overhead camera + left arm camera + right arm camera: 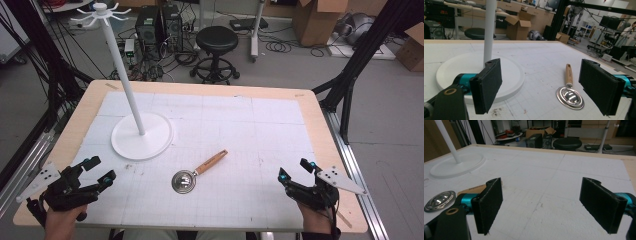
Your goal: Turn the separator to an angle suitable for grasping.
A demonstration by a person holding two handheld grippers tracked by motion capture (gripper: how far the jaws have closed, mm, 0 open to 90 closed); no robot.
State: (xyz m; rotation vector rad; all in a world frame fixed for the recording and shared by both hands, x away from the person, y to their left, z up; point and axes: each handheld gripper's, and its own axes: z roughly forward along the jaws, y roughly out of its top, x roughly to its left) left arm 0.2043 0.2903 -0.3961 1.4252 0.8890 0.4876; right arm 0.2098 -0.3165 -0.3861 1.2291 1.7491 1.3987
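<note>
White stand (pixel 142 135) sits near the scoop (pixel 196 172); both tongs (pixel 98 169) (pixel 294 169) spread, empty.

Robotics lab or workshop: gridded white tabletop (pixel 260 130) inside a black metal frame (pixel 372 42), computer towers (pixel 159 25) with tangled cables on grey floor, black stool (pixel 216 42), open cardboard boxes (pixel 317 17), benches and equipment behind.

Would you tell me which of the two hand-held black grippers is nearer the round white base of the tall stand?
The left gripper: the white stand base lies just beyond its jaws, while the right gripper sits across the table.
</note>
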